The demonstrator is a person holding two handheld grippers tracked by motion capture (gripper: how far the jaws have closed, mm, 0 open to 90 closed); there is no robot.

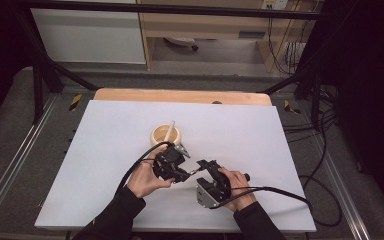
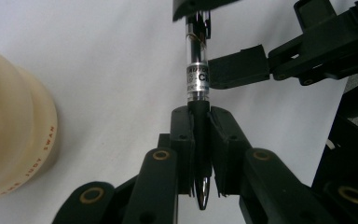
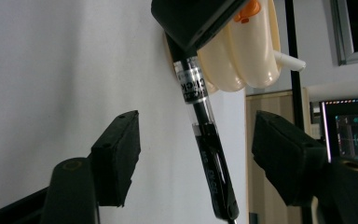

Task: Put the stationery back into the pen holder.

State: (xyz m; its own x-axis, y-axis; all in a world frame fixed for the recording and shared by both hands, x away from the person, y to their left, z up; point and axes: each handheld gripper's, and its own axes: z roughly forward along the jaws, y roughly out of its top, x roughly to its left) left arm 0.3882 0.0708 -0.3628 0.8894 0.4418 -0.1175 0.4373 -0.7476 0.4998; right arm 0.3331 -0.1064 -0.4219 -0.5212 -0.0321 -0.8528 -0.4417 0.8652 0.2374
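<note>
The left tool [image 2: 200,154] clamps the pen [image 2: 198,79], which lies between the open right tool [image 3: 196,163].

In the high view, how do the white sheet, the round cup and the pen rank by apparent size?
1. White sheet, largest.
2. Round cup.
3. Pen, smallest, mostly hidden between the tongs.

Left gripper [image 2: 200,154] fingers clamped tight; right gripper [image 3: 196,158] fingers apart
</note>
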